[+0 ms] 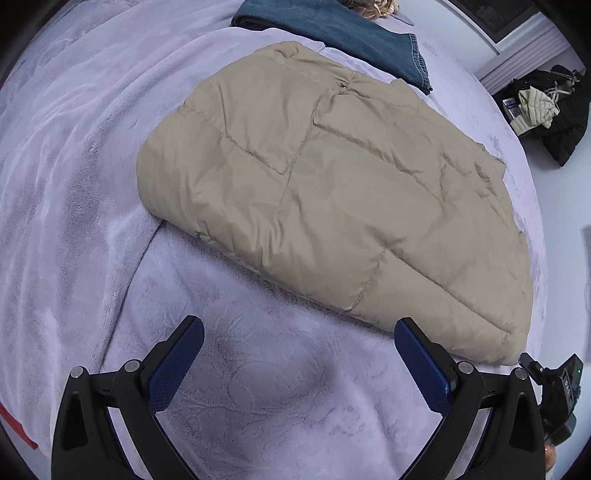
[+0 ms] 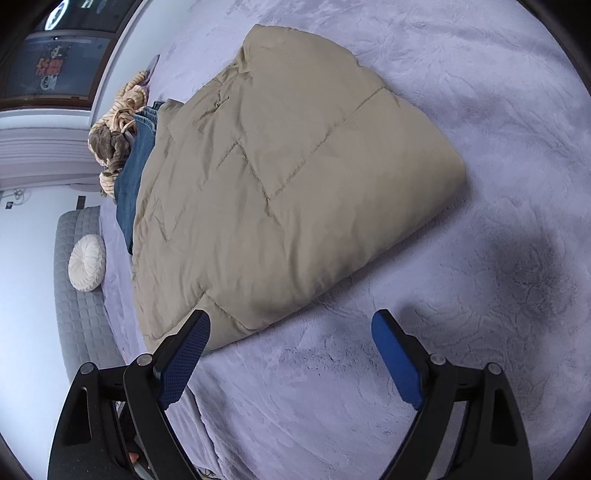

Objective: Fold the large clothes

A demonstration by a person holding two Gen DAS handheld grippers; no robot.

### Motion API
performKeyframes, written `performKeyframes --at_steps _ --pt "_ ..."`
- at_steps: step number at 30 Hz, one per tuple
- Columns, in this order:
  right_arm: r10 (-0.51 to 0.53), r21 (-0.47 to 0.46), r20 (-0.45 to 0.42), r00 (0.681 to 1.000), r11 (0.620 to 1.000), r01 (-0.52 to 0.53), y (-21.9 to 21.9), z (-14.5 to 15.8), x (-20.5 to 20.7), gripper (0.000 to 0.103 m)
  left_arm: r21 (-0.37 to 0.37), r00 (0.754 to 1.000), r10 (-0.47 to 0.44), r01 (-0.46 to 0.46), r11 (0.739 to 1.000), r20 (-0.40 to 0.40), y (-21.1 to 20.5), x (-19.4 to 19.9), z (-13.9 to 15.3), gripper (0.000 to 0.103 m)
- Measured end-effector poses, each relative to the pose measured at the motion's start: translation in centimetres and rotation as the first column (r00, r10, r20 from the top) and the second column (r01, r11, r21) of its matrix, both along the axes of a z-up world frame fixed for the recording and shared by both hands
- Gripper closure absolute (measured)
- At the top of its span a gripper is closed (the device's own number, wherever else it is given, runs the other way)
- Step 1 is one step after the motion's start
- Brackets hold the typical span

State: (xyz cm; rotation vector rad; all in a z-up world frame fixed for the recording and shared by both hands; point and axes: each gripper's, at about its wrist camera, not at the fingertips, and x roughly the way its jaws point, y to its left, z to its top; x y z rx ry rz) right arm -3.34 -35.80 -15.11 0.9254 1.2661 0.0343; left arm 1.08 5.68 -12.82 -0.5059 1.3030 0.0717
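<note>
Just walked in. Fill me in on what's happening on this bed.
A person with a handheld gripper in each hand is folding large clothes on a lavender blanket. The tan puffer jacket lies folded into a compact bundle. The left gripper and the right gripper are both open and empty, hovering at its near edge. Folded blue jeans lie beyond it, with a striped brown garment further back.
</note>
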Motion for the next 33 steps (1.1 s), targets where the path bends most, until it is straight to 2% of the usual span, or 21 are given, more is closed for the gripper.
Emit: performKeyframes --at_steps 7,11,19,20,21,24,26,28,31,33 --pt "-0.078 0.022 0.011 0.997 0.997 0.077 -0.4 -1.9 -0.5 0.012 -0.023 1.000 0.004 -0.003 1.000 0.028 1.9 1.1 -2.0 0.000" --pt "-0.143 0.079 0.052 0.988 0.987 0.139 -0.8 -2.9 -0.4 0.012 -0.038 0.998 0.007 -0.005 0.999 0.056 2.9 1.7 -2.9 0.000" --pt "-0.218 0.208 0.134 0.967 0.960 0.188 0.1 -4.3 1.6 0.011 -0.073 0.995 0.014 -0.007 0.997 0.095 3.5 2.2 -3.9 0.000" --pt "-0.228 0.226 0.146 0.963 0.955 0.192 0.3 -4.1 1.9 0.010 -0.078 0.995 0.013 -0.006 0.997 0.099 3.6 2.3 -3.9 0.000" --pt "-0.239 0.242 0.159 0.958 0.950 0.196 0.5 -3.9 2.3 0.002 -0.083 0.994 0.013 -0.004 0.997 0.104 3.8 2.4 -3.8 0.000" --pt "-0.254 0.271 0.198 0.947 0.942 0.196 1.1 -3.0 3.3 0.000 -0.096 0.991 0.025 -0.012 0.995 0.132 4.6 2.9 -3.6 0.000" --pt "-0.228 0.256 0.194 0.954 0.951 0.175 1.4 -2.9 4.1 0.000 -0.133 0.989 0.052 -0.034 0.991 0.136 5.5 3.3 -4.1 0.000" --pt "-0.207 0.250 0.181 0.961 0.955 0.159 1.8 -3.1 4.8 0.000 -0.205 0.990 0.087 -0.062 0.977 0.115 6.5 4.1 -5.4 0.000" --pt "-0.204 0.264 0.168 0.964 0.952 0.155 1.8 -3.7 5.3 0.000 -0.323 0.989 0.130 -0.101 0.941 0.067 7.2 4.9 -7.7 0.000" --pt "-0.204 0.266 0.163 0.965 0.951 0.156 1.9 -4.0 5.5 0.000 -0.365 0.984 0.164 -0.131 0.922 0.062 7.4 5.3 -8.4 0.000"
